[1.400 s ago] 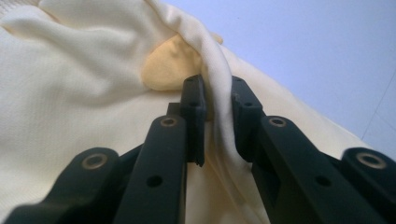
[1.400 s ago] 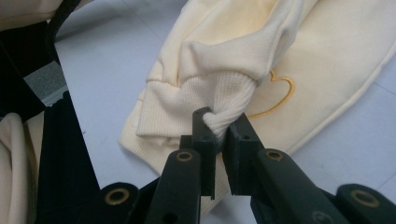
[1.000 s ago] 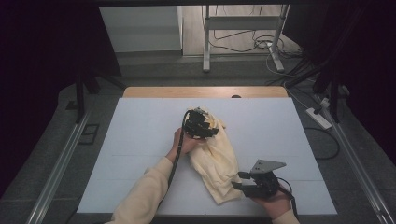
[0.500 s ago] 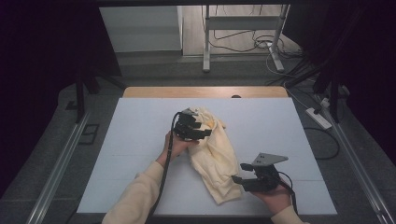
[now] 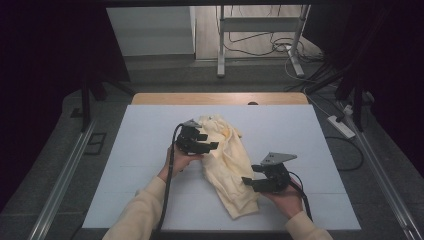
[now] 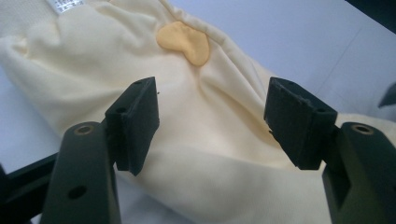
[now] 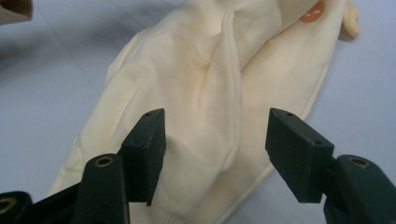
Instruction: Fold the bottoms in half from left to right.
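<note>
A pale yellow garment (image 5: pixel 227 160) lies crumpled in the middle of the white table (image 5: pixel 150 125), bunched at its far end and trailing toward the person's side. Its long axis runs from the far middle of the table down toward the near right, with the ribbed hem end nearest the person and the end with the sewn-in label (image 6: pixel 65 4) and the orange patch (image 6: pixel 184 42) farthest away. It looks like a light, limp knit that will sag and fold wherever it isn't held, so it's not fragile and not slippery, but it's floppy enough to need both ends held to stay straight. The left gripper (image 5: pixel 200 142) sits just beside the bunched far end with its jaws spread and nothing between the pads; they have just been opening, and the cloth lies under them, not pinched. The right gripper (image 5: pixel 260 182) is at the near end by the hem, likewise spread with its jaws just opened, and clear of the cloth. I'd take hold at the hem edge and at a seam near the label, where the fabric is thicker.
</note>
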{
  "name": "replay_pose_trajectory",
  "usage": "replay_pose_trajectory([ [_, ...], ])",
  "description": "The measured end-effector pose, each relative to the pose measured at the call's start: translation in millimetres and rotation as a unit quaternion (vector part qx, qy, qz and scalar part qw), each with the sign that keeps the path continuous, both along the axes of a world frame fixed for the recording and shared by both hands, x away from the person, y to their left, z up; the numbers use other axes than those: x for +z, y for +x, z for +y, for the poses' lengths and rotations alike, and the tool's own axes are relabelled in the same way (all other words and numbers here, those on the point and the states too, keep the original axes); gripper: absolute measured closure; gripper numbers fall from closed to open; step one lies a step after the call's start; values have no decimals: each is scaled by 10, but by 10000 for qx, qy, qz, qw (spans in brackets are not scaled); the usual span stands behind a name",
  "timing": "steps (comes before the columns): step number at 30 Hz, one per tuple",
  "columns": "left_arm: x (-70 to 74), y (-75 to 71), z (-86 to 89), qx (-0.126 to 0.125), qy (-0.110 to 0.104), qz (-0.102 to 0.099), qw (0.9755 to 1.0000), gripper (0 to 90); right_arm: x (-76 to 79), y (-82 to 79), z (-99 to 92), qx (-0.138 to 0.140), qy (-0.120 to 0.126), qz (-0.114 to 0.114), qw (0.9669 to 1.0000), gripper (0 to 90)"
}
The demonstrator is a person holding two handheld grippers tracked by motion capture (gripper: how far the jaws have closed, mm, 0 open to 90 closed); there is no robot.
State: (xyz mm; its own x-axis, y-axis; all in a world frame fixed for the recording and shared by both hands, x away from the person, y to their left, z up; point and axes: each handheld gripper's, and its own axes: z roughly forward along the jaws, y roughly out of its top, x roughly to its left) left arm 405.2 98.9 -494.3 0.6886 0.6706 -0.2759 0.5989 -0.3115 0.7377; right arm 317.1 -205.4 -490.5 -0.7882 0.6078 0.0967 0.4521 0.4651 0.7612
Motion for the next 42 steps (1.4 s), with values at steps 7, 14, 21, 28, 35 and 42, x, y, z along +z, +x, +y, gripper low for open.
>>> replay_pose_trajectory([
  [7, -12, -66, 92, 27, 21, 22, 10000, 346, 16, 163, 77, -69, 51, -15, 10000, 390],
  [14, -29, -72, 96, 6, 26, 39, 10000, 345, -77, 397, 272, 39, -39, 68, 10000, 476],
  [21, -39, -78, 126, 41, 4, 44, 10000, 343, -117, 457, 333, 183, -252, 247, 9992, 756],
  [28, -28, -88, 104, 20, 47, 8, 10000, 341, -89, 389, 269, 202, -446, 156, 9987, 856],
  [35, -42, -77, 97, 29, 39, 27, 10000, 339, -106, 322, 113, 23, -568, 258, 9980, 858],
  [42, -29, -89, 96, 20, 55, 4, 10000, 334, -170, 285, 81, 1, -676, 415, 9968, 858],
])
